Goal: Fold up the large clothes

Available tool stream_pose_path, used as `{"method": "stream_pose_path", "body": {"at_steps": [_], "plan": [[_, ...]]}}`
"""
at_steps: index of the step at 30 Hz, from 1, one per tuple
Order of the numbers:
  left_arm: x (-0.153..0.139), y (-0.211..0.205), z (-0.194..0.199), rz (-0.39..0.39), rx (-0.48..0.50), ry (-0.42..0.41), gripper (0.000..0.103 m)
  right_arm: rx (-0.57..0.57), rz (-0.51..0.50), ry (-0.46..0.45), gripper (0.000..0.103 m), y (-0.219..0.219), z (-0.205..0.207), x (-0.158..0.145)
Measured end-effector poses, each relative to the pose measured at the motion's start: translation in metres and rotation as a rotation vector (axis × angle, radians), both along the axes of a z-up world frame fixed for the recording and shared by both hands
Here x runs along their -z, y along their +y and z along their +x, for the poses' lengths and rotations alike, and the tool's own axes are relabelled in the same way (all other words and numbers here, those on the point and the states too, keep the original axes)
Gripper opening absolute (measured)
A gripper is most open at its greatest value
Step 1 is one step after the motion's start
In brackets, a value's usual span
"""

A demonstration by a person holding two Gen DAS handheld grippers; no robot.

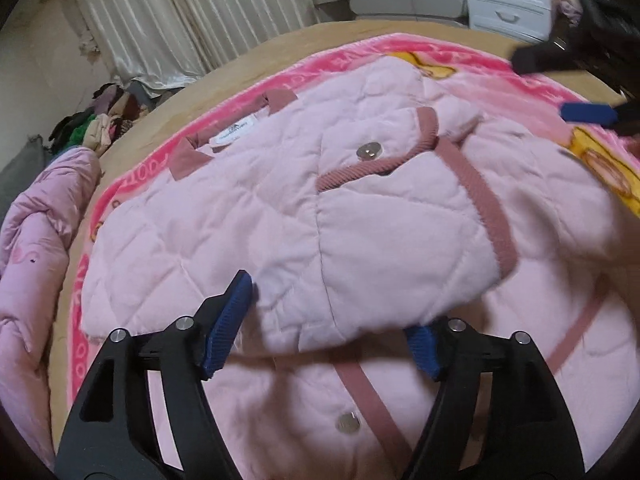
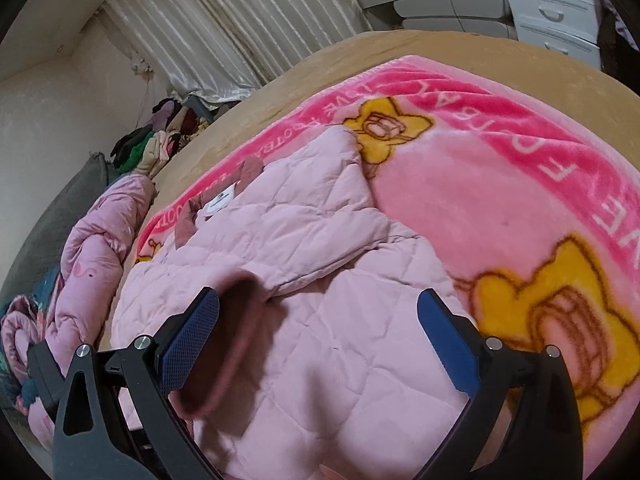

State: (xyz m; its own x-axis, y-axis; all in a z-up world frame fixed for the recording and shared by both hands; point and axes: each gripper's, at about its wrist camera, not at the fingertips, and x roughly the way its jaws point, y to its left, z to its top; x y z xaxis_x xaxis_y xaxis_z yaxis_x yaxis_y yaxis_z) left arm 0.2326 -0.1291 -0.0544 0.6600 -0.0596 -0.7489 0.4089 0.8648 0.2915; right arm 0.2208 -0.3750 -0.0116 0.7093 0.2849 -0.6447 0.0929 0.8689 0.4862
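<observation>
Left gripper [image 1: 326,320] is seen spread wide; nothing is clamped. A folded edge of the pink quilted jacket [image 1: 304,216] lies between its blue pads [image 1: 230,320], draped over the right pad, but is not pinched.

Right gripper [image 2: 318,340] is likewise held wide open, empty. The dusty-rose sleeve cuff [image 2: 228,320] is seen just beside its left pad; contact cannot be confirmed.

The jacket is laid partly folded on the pink cartoon blanket [image 2: 500,184], which is spread over a tan bed cover [image 2: 400,46]. A metal snap [image 1: 369,150] and rose trim are exposed.

Further back: rolled pink duvet [image 2: 100,240], clothes pile [image 2: 160,140], curtain [image 2: 224,28], white drawers [image 1: 510,0].
</observation>
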Motion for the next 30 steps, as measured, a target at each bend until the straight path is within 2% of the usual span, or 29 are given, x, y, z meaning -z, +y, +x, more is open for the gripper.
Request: {"method": "stream_pose_path", "body": {"at_steps": [1, 5, 8, 10, 11, 14, 18, 19, 21, 22, 23, 24, 27, 30], "plan": [[0.000, 0.002, -0.004, -0.012, 0.010, 0.014, 0.074, -0.008, 0.002, -0.001, 0.099, 0.003, 0.001, 0.000], [-0.007, 0.023, -0.010, -0.103, 0.024, 0.102, 0.085, -0.062, 0.046, 0.026, 0.099, 0.019, 0.008, 0.004], [-0.013, 0.055, -0.004, -0.168, -0.042, 0.157, 0.086, -0.117, 0.057, 0.035, 0.099, 0.037, 0.014, 0.006], [-0.024, 0.087, 0.011, -0.255, -0.125, 0.172, 0.086, -0.159, 0.099, 0.058, 0.099, 0.049, 0.018, 0.013], [-0.031, 0.106, 0.020, -0.302, -0.177, 0.165, 0.086, -0.176, 0.109, 0.089, 0.099, 0.058, 0.021, 0.019], [-0.044, 0.145, 0.038, -0.345, -0.296, 0.117, 0.086, -0.211, 0.076, 0.124, 0.099, 0.078, 0.022, 0.030], [-0.064, 0.190, 0.057, -0.426, -0.416, 0.034, 0.089, -0.235, 0.111, 0.145, 0.098, 0.092, 0.022, 0.043], [-0.066, 0.196, 0.061, -0.433, -0.433, 0.017, 0.089, -0.237, 0.117, 0.151, 0.093, 0.095, 0.023, 0.046], [-0.070, 0.211, 0.066, -0.458, -0.466, -0.014, 0.090, -0.236, 0.107, 0.162, 0.071, 0.098, 0.025, 0.050], [-0.070, 0.215, 0.068, -0.465, -0.473, -0.020, 0.089, -0.235, 0.092, 0.152, 0.067, 0.100, 0.025, 0.048], [-0.069, 0.219, 0.066, -0.470, -0.480, -0.025, 0.090, -0.241, 0.081, 0.139, 0.053, 0.102, 0.025, 0.045], [-0.066, 0.224, 0.068, -0.469, -0.489, -0.022, 0.090, -0.254, 0.069, 0.116, 0.031, 0.106, 0.024, 0.040], [-0.061, 0.239, 0.074, -0.489, -0.515, -0.015, 0.089, -0.270, -0.019, 0.030, 0.017, 0.120, 0.023, 0.019], [-0.058, 0.248, 0.079, -0.515, -0.527, -0.012, 0.089, -0.288, -0.067, -0.094, 0.014, 0.127, 0.026, -0.017]]}}
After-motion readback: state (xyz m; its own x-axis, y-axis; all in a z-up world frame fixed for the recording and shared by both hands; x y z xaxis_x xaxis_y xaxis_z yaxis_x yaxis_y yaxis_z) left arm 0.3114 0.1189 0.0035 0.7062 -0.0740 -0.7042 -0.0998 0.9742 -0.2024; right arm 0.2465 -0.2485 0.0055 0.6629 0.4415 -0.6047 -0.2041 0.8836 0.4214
